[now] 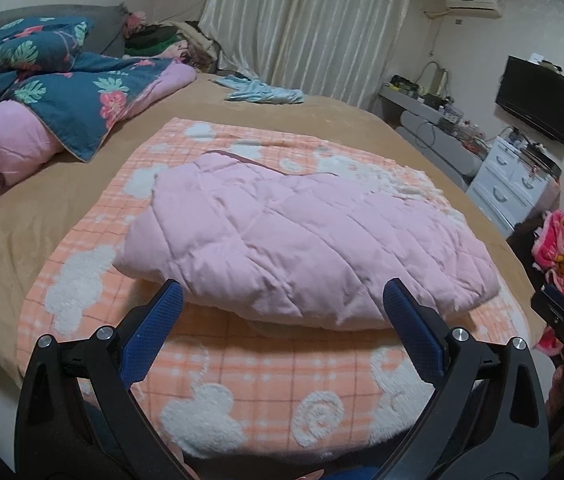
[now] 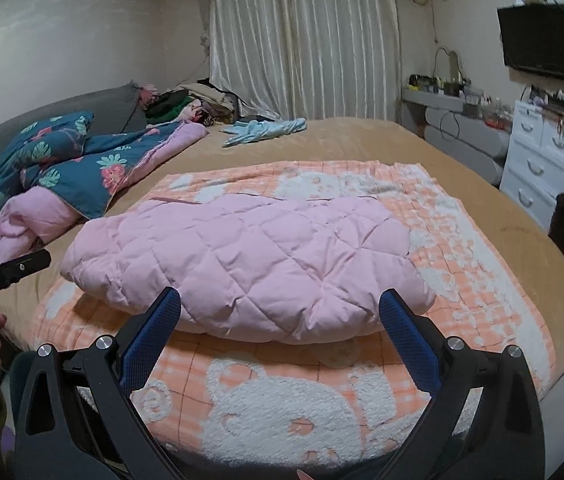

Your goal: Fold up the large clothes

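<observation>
A pink quilted jacket (image 1: pixel 302 240) lies folded into a thick bundle on an orange checked blanket (image 1: pixel 241 392) with white bear shapes, spread over the bed. My left gripper (image 1: pixel 284 296) hovers just in front of the bundle's near edge, open wide, with nothing between its blue pads (image 1: pixel 153 340). In the right wrist view the same jacket (image 2: pixel 241 264) rests on the blanket (image 2: pixel 282 400). My right gripper (image 2: pixel 279 296) is open too, held clear above the near edge and empty. The right gripper's body shows at the left wrist view's right edge.
A tan bedspread (image 1: pixel 41 208) covers the bed. A teal floral duvet with pink lining (image 1: pixel 61 92) is heaped at the far left. A light blue garment (image 1: pixel 265 94) lies at the far side. White drawers (image 2: pixel 542 160) and a wall television (image 2: pixel 542 40) stand to the right.
</observation>
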